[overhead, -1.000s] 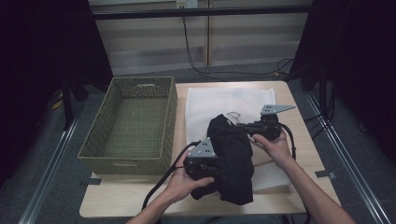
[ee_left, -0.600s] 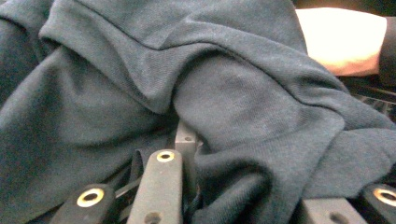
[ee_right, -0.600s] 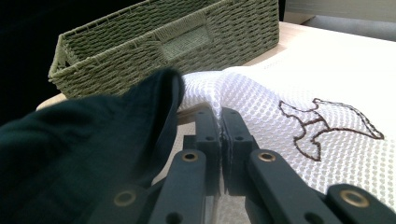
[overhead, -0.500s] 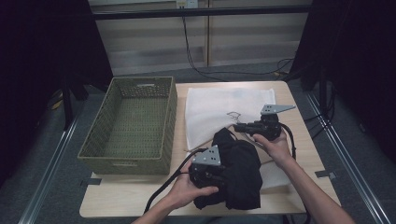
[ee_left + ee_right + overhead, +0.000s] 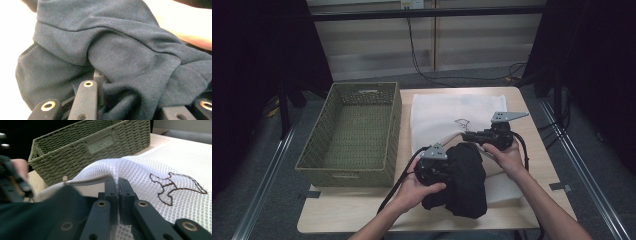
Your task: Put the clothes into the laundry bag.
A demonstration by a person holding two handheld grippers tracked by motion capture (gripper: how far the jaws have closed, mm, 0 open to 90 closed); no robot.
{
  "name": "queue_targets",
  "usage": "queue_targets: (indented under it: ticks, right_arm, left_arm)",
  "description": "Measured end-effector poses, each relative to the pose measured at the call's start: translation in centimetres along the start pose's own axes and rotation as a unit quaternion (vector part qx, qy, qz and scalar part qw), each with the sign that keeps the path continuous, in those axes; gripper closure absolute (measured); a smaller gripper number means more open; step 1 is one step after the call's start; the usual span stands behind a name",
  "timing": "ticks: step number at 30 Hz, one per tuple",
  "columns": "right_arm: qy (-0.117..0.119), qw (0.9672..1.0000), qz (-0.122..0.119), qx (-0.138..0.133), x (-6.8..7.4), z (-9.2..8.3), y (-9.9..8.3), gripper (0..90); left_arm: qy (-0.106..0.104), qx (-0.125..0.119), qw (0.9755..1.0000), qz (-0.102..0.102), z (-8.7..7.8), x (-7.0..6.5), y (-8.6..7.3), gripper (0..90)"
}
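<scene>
The desk (image 5: 522,107) is a pale wooden top, and on its 9 o'clock side sits a green woven basket (image 5: 354,132) with a cut-out handle in its end wall. From 12 o'clock down through the middle lies a white mesh laundry bag (image 5: 447,112) with a small brown outline stitched on it (image 5: 175,185); its near edge is lifted off the desk into an open mouth.

At 6 o'clock, just in front of that mouth, is a bunched dark garment (image 5: 467,180), navy-looking up close (image 5: 120,50), and folded over on itself in thick rolls. It rests on the near part of the bag and touches the raised edge.

The person's left hand (image 5: 414,187) holds the left hand-held gripper (image 5: 434,167) at the 9 o'clock side of the garment; in the left gripper view the cloth is heaped over and between its black jaws, which are clamped on a fold of it.

The right hand (image 5: 507,157), at about 3 o'clock of the garment, holds the right hand-held gripper (image 5: 117,187). Its jaws are pressed together on the bag's rim, with the white mesh pinched between the pads and pulled up into a peak. A small zip tab (image 5: 65,178) shows on the rim at the gripper's 10 o'clock.
</scene>
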State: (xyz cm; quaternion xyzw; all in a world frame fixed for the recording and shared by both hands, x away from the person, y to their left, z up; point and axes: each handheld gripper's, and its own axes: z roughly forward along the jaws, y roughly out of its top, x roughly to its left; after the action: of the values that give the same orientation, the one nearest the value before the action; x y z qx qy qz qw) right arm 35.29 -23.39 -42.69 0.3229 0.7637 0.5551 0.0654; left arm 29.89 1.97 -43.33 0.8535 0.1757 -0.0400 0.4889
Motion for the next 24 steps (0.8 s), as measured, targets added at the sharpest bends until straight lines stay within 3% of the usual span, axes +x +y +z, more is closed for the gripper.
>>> queue_targets:
  ticks: [3, 7, 10, 12, 13, 19, 24]
  right_arm:
    - [-0.001, 1.0, 0.001, 0.0, 0.0, -0.1, 0.0, 87.6]
    - [-0.003, 1.0, 0.002, -0.002, -0.1, -0.3, 0.0, 87.6]
    - [-0.006, 1.0, 0.002, -0.006, -0.2, -0.5, 0.1, 87.6]
    - [-0.006, 1.0, 0.003, -0.007, -0.1, -0.6, 0.1, 87.6]
    - [-0.004, 0.9999, 0.002, -0.01, -0.1, -0.8, 0.2, 87.6]
    - [-0.003, 0.9999, -0.003, -0.014, 0.2, -1.0, 0.4, 87.6]
    - [0.001, 0.9999, -0.005, -0.014, 0.6, -1.2, 0.7, 87.6]
  left_arm:
    - [0.013, 0.018, 0.9997, -0.01, 1.3, 1.1, -0.3, 72.5]
    - [0.024, 0.03, 0.9991, -0.019, 1.8, 1.5, -0.2, 72.4]
    - [0.044, 0.044, 0.9975, -0.033, 2.2, 1.8, 0.1, 72.5]
    - [0.045, 0.046, 0.9972, -0.039, 2.2, 1.8, 0.0, 72.5]
    - [0.058, 0.055, 0.9959, -0.041, 2.2, 2.0, 0.1, 72.5]
    - [0.069, 0.048, 0.9952, -0.05, 2.2, 2.4, 0.3, 72.5]
    - [0.092, 0.037, 0.9933, -0.059, 2.7, 2.7, 1.1, 72.6]
